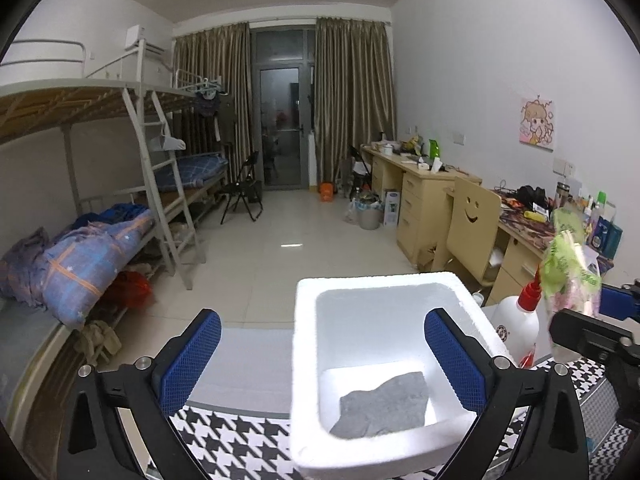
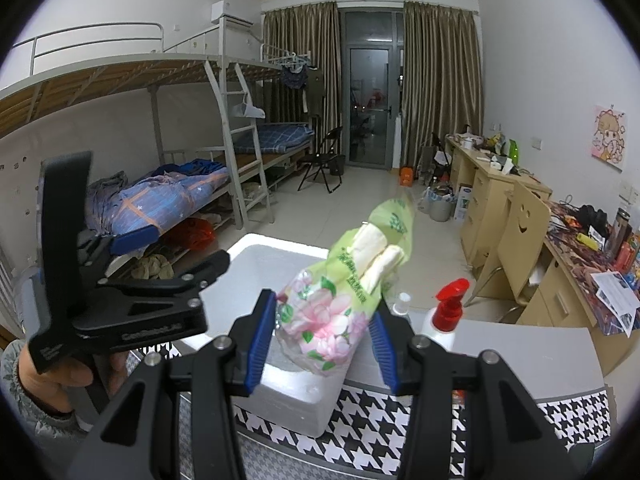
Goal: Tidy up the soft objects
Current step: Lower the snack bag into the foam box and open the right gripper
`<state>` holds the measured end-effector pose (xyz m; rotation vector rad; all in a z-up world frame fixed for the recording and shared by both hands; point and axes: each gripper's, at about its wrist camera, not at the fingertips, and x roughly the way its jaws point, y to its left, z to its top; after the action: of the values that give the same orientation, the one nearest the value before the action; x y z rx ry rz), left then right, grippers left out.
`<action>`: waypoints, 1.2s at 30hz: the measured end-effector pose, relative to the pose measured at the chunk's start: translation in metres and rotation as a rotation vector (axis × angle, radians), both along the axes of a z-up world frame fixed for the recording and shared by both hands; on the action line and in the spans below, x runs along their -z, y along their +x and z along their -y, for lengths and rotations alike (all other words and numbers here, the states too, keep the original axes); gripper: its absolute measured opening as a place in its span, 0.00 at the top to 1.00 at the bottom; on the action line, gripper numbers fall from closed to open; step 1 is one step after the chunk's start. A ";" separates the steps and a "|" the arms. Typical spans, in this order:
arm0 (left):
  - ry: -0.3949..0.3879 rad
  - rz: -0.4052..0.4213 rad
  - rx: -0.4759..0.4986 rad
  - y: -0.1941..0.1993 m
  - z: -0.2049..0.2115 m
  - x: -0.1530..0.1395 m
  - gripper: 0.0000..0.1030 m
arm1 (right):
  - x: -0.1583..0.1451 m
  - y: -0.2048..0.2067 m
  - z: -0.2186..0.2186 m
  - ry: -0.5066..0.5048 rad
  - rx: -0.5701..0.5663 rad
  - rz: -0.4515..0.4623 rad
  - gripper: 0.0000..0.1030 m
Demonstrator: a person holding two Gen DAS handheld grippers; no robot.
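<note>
A white foam box [image 1: 308, 380] stands on the houndstooth-patterned table [image 1: 232, 440], and a grey cloth [image 1: 384, 404] lies on its floor. My left gripper [image 1: 322, 364] is open and empty, just above the box's near-left rim. My right gripper [image 2: 322, 334] is shut on a green floral plastic pack of tissues [image 2: 344, 292] and holds it tilted above the foam box [image 2: 280, 392]. The pack also shows at the right of the left wrist view [image 1: 568, 268]. The left gripper shows at the left of the right wrist view [image 2: 160, 296].
A white bottle with a red nozzle [image 1: 516, 328] stands right of the box; it also shows in the right wrist view [image 2: 444, 320]. Bunk beds [image 1: 100, 240] line the left wall. Desks and a smiley-face chair [image 1: 468, 224] line the right wall.
</note>
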<state>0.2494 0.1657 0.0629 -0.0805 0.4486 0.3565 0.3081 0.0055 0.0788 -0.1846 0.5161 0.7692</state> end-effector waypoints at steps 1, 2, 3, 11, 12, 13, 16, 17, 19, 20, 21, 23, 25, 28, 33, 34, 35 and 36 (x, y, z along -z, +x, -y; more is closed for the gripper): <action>0.001 0.004 -0.003 -0.003 -0.001 0.000 0.01 | 0.001 0.000 -0.003 -0.002 -0.004 -0.003 0.50; 0.003 0.009 -0.011 -0.007 -0.002 -0.001 0.01 | 0.001 0.000 -0.005 -0.003 -0.008 -0.005 0.50; 0.006 0.010 -0.017 -0.009 -0.002 -0.001 0.01 | 0.001 0.000 -0.006 -0.003 -0.012 -0.007 0.50; 0.047 0.024 -0.045 -0.031 -0.002 -0.005 0.01 | 0.004 0.005 -0.029 -0.014 -0.041 -0.041 0.50; 0.049 0.025 -0.050 -0.033 -0.003 -0.004 0.01 | 0.005 0.007 -0.032 -0.017 -0.043 -0.046 0.50; 0.052 0.026 -0.058 -0.036 -0.004 -0.004 0.01 | 0.005 0.008 -0.035 -0.019 -0.043 -0.048 0.50; 0.053 0.032 -0.076 -0.044 -0.010 -0.004 0.01 | 0.007 0.010 -0.040 -0.021 -0.047 -0.057 0.50; 0.057 0.029 -0.082 -0.045 -0.011 -0.004 0.01 | 0.007 0.011 -0.041 -0.022 -0.048 -0.059 0.50; 0.063 0.024 -0.092 -0.049 -0.013 -0.003 0.01 | 0.008 0.012 -0.042 -0.026 -0.046 -0.063 0.50; 0.059 0.027 -0.095 -0.052 -0.015 -0.003 0.01 | 0.010 0.013 -0.044 -0.031 -0.046 -0.067 0.50; 0.051 0.032 -0.094 -0.054 -0.017 -0.003 0.01 | 0.011 0.015 -0.046 -0.038 -0.045 -0.070 0.50; 0.043 0.039 -0.091 -0.057 -0.018 -0.002 0.01 | 0.014 0.017 -0.050 -0.050 -0.041 -0.077 0.50; 0.041 0.043 -0.095 -0.061 -0.019 -0.002 0.01 | 0.017 0.020 -0.053 -0.058 -0.036 -0.086 0.51; 0.035 0.043 -0.097 -0.064 -0.020 0.000 0.01 | 0.021 0.025 -0.057 -0.070 -0.026 -0.098 0.51; 0.030 0.043 -0.100 -0.067 -0.025 0.004 0.01 | 0.028 0.032 -0.062 -0.084 -0.016 -0.123 0.50; 0.024 0.043 -0.102 -0.068 -0.026 0.005 0.01 | 0.029 0.032 -0.064 -0.087 -0.017 -0.129 0.51; 0.018 0.045 -0.099 -0.068 -0.026 0.005 0.01 | 0.030 0.033 -0.065 -0.090 -0.017 -0.134 0.50; 0.015 0.046 -0.098 -0.069 -0.026 0.005 0.01 | 0.031 0.035 -0.066 -0.092 -0.014 -0.140 0.50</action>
<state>0.1808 0.1918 0.0577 -0.0959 0.3974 0.4532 0.3426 0.0713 0.0477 -0.2205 0.6840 0.7759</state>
